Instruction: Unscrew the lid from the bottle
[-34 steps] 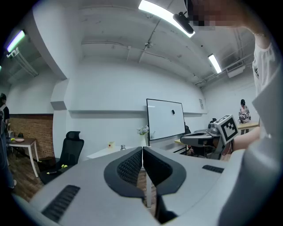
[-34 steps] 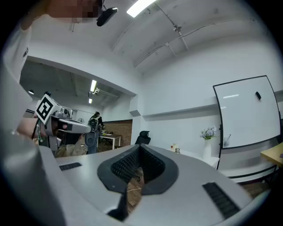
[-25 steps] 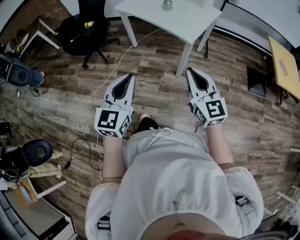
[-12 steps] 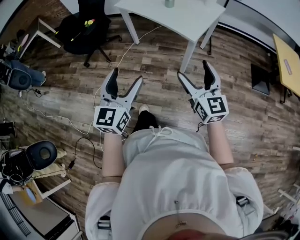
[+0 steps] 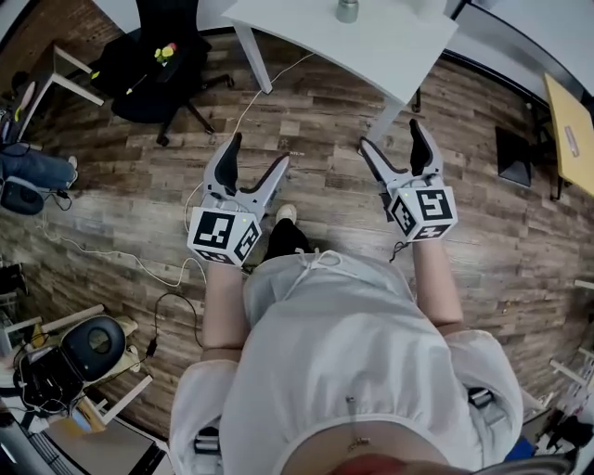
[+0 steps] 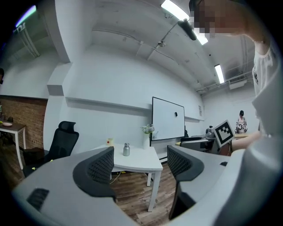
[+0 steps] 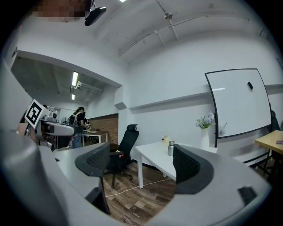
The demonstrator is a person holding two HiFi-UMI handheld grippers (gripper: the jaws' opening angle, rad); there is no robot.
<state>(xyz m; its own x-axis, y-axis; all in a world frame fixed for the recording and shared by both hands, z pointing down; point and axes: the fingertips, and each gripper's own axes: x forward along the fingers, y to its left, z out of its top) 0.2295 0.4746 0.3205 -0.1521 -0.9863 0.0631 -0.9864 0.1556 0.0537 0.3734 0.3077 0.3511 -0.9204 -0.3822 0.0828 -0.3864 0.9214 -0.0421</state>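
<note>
You have open brown wood-plank floor (image 5: 325, 158) straight ahead, up to the white square tabletop (image 5: 371, 42). Its white legs (image 5: 252, 60) block low passage. The small silver metal bottle (image 5: 347, 10) has free room on all sides. A black office chair (image 5: 153, 65) stands well left.

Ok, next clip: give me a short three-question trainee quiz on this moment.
1. True or false: the left gripper grips the small silver metal bottle.
2. The bottle stands on: A) the white rectangular table; B) the wooden floor; C) a black office chair.
3. What is between the left gripper's jaws?
Key: 1 false; 2 A; 3 nothing, they stand open and empty.
</note>
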